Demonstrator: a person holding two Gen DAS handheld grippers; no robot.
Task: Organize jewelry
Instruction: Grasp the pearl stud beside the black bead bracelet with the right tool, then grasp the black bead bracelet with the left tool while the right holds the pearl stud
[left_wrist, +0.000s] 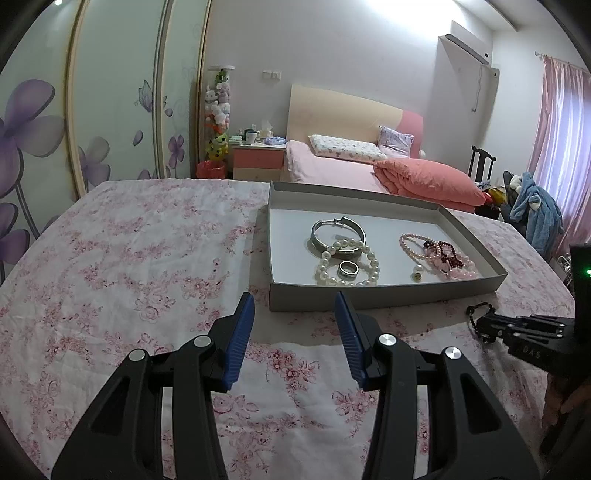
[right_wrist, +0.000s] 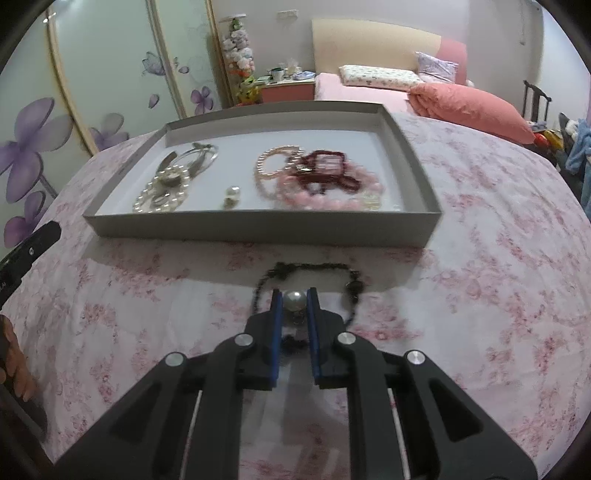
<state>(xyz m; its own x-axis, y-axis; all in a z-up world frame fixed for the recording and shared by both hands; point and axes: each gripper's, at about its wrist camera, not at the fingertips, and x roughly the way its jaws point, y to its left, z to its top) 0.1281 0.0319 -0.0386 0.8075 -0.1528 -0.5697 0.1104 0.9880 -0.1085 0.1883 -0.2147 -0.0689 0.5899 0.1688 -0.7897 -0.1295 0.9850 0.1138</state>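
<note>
A grey shallow box lies on the flowered cloth and holds a silver bangle, a white pearl bracelet, a ring and pink and dark red bead strands. In front of the box lies a black bead bracelet with a large pearl. My right gripper is shut on that pearl, low over the cloth. In the left wrist view my right gripper shows at the right edge with the black bracelet at its tip. My left gripper is open and empty, near the box's front wall.
The flowered cloth stretches wide to the left of the box. A small pearl piece lies in the middle of the box. A hand shows at the left edge. A bed and wardrobe stand beyond.
</note>
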